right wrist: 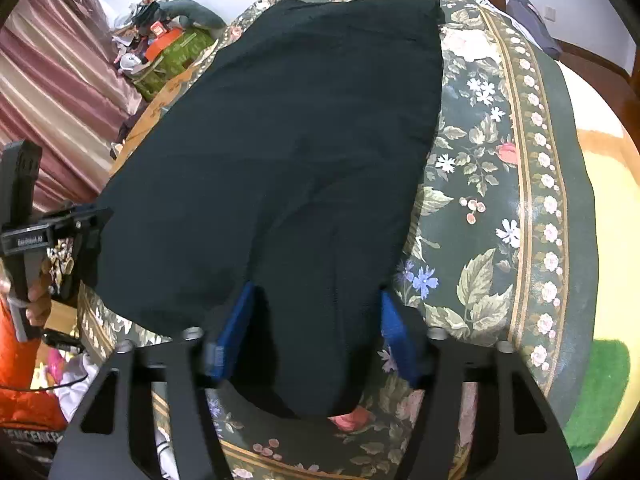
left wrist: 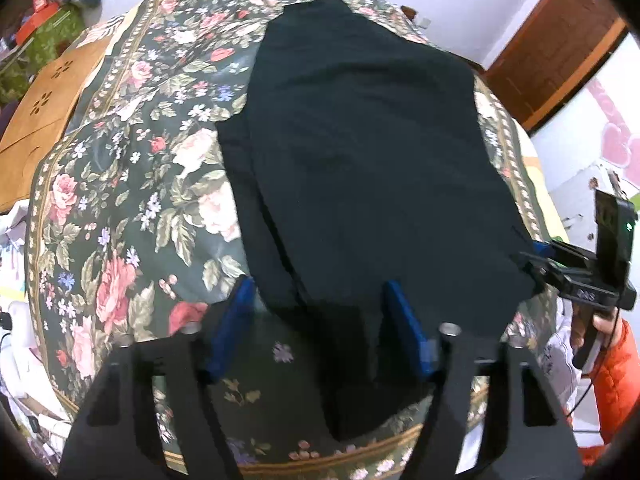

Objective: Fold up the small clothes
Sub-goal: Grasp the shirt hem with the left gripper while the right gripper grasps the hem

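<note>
A black garment (left wrist: 360, 152) lies spread on a floral bedspread (left wrist: 132, 208); it also shows in the right wrist view (right wrist: 288, 152). My left gripper (left wrist: 320, 304) is open, its blue pads either side of the garment's near left end. My right gripper (right wrist: 316, 308) is open, its blue pads straddling the garment's near right end. The right gripper also shows at the right in the left wrist view (left wrist: 536, 264), at the garment's corner. The left gripper shows at the left in the right wrist view (right wrist: 96, 220), at the other corner.
The floral bedspread (right wrist: 500, 184) covers a bed. A wooden board (left wrist: 44, 108) lies at the left. Cluttered boxes and clothes (right wrist: 160, 40) sit by a pink curtain (right wrist: 52, 92). A brown door (left wrist: 560, 44) is at the right. White cloth (left wrist: 12, 232) lies beside the bed.
</note>
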The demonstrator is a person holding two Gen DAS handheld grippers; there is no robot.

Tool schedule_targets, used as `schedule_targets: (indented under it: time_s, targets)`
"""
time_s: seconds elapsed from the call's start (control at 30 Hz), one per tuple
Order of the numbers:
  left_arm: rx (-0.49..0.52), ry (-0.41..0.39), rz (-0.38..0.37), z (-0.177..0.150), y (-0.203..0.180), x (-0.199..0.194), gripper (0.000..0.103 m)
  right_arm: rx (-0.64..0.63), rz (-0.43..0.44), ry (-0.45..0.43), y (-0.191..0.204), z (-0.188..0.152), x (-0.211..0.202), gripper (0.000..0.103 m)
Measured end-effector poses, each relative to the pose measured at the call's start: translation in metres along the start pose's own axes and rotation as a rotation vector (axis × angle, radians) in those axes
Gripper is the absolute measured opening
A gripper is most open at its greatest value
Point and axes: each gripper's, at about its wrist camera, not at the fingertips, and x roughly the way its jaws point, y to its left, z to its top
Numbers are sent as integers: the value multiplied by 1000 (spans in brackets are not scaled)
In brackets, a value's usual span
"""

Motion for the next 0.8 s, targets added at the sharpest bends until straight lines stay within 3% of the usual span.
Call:
schedule_targets:
  time_s: [0.07,0.17,0.23,0.4,0.8]
  targets:
    - [5,-7,-8,-1,-2,-1,47,-12,5,-9,5,1,1,28]
    - [4,-18,-24,0,-5,-1,20,-31,12,-20,12,2,2,9]
    - [2,-40,-7,3,-8,-3,12,-48,12,-21,17,4,3,8]
    - [90,-102,65,7,-21,-13,10,-95,22,-59,27,13,-8,6]
    - [88,-259,-10,83,-26,-70,10,-150,26,-262,42,74,-61,6]
